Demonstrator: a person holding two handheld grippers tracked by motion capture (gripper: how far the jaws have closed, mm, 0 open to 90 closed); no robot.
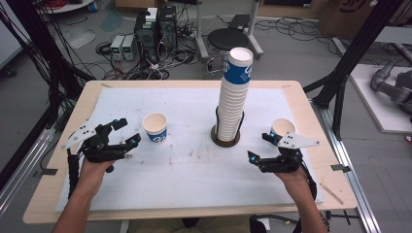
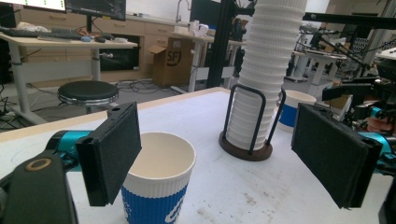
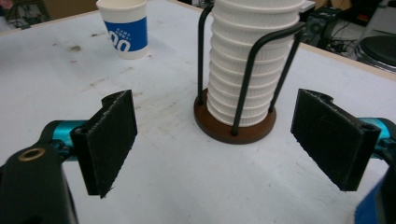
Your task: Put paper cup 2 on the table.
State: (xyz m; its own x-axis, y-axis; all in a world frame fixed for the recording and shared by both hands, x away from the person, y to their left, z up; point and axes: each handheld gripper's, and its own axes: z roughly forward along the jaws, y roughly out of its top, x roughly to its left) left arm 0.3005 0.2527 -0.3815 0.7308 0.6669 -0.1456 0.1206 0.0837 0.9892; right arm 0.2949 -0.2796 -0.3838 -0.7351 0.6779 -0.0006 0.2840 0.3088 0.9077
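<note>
Desk behind, perhaps monitors.

The right tool has its two black jaws spread wide over a white desk. Between them, a stack of white cups stands in a wire holder. One blue-and-white cup sits well apart.

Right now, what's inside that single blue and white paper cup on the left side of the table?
The blue and white paper cup looks empty: the left gripper view shows a bare cream inner wall. The left gripper's near jaw covers part of the rim, and the cup's bottom is not visible.
</note>
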